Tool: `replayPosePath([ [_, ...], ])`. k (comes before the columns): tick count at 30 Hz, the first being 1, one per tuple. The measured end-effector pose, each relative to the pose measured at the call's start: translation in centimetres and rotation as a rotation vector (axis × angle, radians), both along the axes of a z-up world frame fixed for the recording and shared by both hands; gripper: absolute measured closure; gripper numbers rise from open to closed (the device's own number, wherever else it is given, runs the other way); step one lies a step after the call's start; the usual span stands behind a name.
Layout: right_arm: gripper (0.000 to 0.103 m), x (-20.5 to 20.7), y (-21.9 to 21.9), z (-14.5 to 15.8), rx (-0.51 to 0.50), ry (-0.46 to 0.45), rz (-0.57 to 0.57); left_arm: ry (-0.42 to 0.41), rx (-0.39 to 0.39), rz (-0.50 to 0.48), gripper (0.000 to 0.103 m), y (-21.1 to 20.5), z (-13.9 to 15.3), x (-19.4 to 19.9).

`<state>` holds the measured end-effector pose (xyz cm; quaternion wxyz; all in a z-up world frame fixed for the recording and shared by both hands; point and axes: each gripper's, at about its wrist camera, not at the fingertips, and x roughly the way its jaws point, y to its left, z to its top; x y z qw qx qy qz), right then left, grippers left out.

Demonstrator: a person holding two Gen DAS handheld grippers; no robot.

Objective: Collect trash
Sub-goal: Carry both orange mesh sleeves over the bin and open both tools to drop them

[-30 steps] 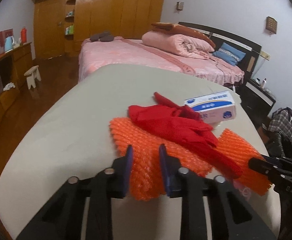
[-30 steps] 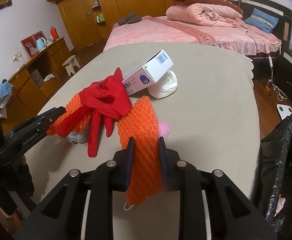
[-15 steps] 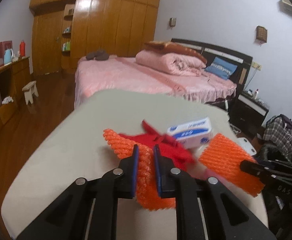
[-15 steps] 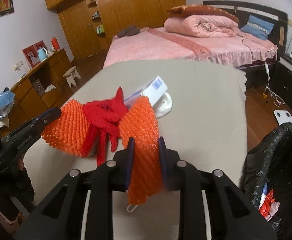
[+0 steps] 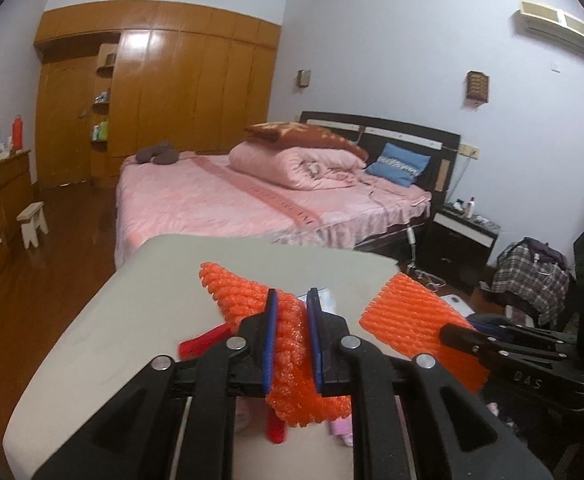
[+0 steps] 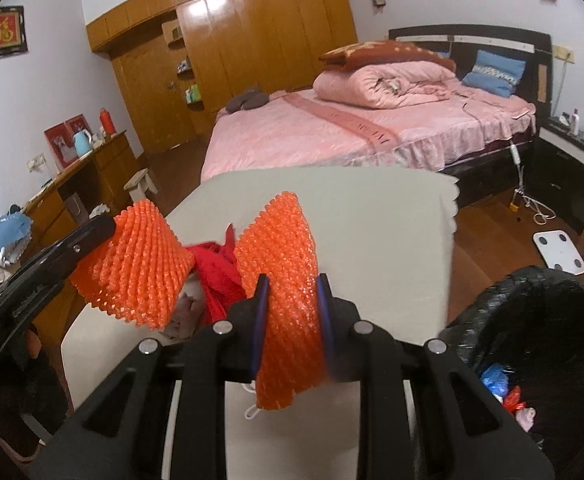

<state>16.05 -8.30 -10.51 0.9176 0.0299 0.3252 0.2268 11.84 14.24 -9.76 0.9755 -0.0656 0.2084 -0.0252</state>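
Each gripper is shut on its own orange foam net, both lifted above the beige table [image 5: 92, 344]. My left gripper [image 5: 292, 304] pinches one orange foam net [image 5: 248, 292]; the same net [image 6: 136, 264] shows at the left of the right wrist view. My right gripper [image 6: 290, 286] clamps the other orange foam net [image 6: 280, 248], which appears in the left wrist view as a ribbed sheet [image 5: 407, 316]. A red cloth [image 6: 216, 268] lies between them on the table. A white and blue box [image 5: 321, 296] peeks out behind the left fingers.
A black trash bag [image 6: 539, 344] with scraps inside stands open at the table's right side. Small pink and white bits [image 5: 339, 428] lie on the table under the nets. Beyond the table are a pink bed [image 5: 232, 196], a wooden wardrobe [image 5: 164, 92] and a nightstand [image 5: 459, 240].
Both grippers have risen, lifting the two orange nets off the table. The left jaws closed tighter on their net. The red cloth slid off and stays lower down.
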Motion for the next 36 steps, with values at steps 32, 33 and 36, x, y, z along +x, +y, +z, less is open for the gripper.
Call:
replayPosePath([
  [32,0.078,-5.6,-22.8,-3.0,-0.080,0.040,-0.484,0.044,0.016,-0.456,0.087,-23.6,-2.0,4.0],
  [33,0.077,-5.7,-23.2,-3.2,-0.089,0.043,-0.495,0.056,0.014,-0.476,0.086,-24.4,-2.3,4.2],
  [36,0.063,-5.8,-24.3,-4.0,-0.111,0.049,-0.533,0.082,0.003,-0.516,0.067,-25.9,-3.3,4.8],
])
